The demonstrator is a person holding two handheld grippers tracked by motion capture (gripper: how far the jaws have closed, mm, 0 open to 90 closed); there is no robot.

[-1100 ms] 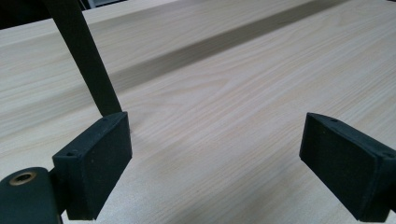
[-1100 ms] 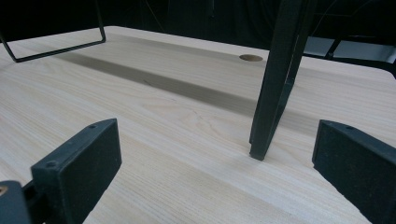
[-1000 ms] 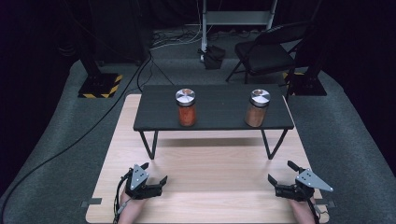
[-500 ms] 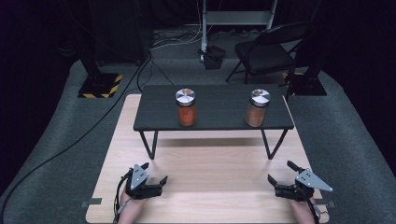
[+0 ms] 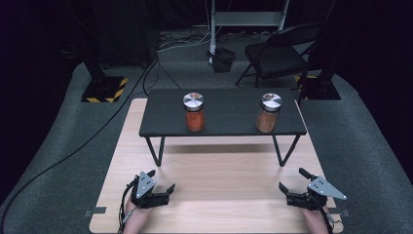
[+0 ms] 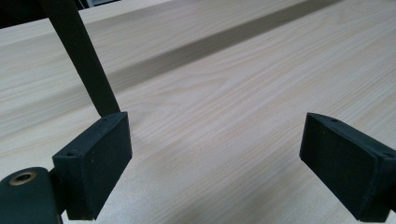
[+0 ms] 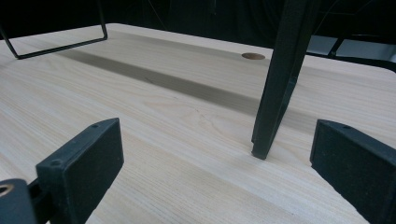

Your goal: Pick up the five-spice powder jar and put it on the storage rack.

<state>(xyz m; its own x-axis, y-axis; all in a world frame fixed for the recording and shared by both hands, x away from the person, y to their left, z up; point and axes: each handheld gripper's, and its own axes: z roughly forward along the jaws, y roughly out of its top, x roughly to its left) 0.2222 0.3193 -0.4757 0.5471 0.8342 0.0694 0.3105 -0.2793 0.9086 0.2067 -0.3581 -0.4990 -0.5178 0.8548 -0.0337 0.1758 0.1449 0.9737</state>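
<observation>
Two silver-lidded jars stand on a low black shelf [image 5: 224, 127] on the wooden table [image 5: 219, 200]. One jar [image 5: 195, 114] holds orange-red powder, the other jar [image 5: 268, 114] brown powder. My left gripper [image 5: 162, 181] rests near the table's front left edge, well short of the shelf. It is open, and in the left gripper view my left gripper [image 6: 215, 158] has only bare wood between its pads. My right gripper [image 5: 292, 179] lies at the front right, also open, and in the right gripper view my right gripper [image 7: 215, 163] holds nothing.
A shelf leg [image 6: 84, 60] rises just past my left jaw, and another shelf leg [image 7: 280, 79] stands ahead of my right jaws. Behind the table are a black chair [image 5: 277, 53], floor cables [image 5: 97, 131] and a stand base with hazard stripes [image 5: 104, 90].
</observation>
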